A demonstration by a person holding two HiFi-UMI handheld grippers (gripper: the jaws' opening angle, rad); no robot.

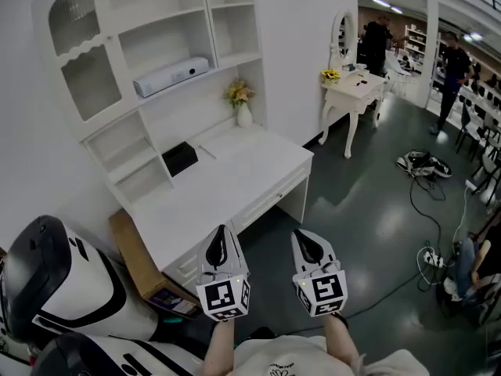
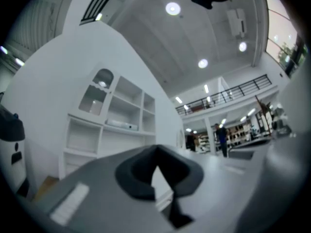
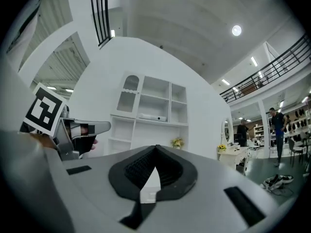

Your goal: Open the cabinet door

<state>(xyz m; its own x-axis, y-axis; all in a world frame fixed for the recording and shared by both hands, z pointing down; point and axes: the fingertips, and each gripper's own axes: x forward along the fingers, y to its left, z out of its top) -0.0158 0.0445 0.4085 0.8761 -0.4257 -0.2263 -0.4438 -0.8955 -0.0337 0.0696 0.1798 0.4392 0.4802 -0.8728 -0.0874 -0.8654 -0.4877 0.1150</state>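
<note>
Left gripper (image 1: 222,240) and right gripper (image 1: 308,243) at 6 o'clock, both clenched, empty; cabinet door (image 1: 91,81) at 10 o'clock looks closed, well apart; I judge nothing started.

No readable words, brands or numbers were found. Left marker cube (image 1: 223,299) on left gripper (image 1: 221,237), right marker cube (image 1: 323,292) on right gripper (image 1: 305,240): carried black-and-white square patterns only, no letters. Shirt (image 1: 282,363) print was too small.

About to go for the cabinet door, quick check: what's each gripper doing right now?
Left gripper: closed, jaws together, holding nothing.
Right gripper: closed, jaws together, holding nothing.
</note>
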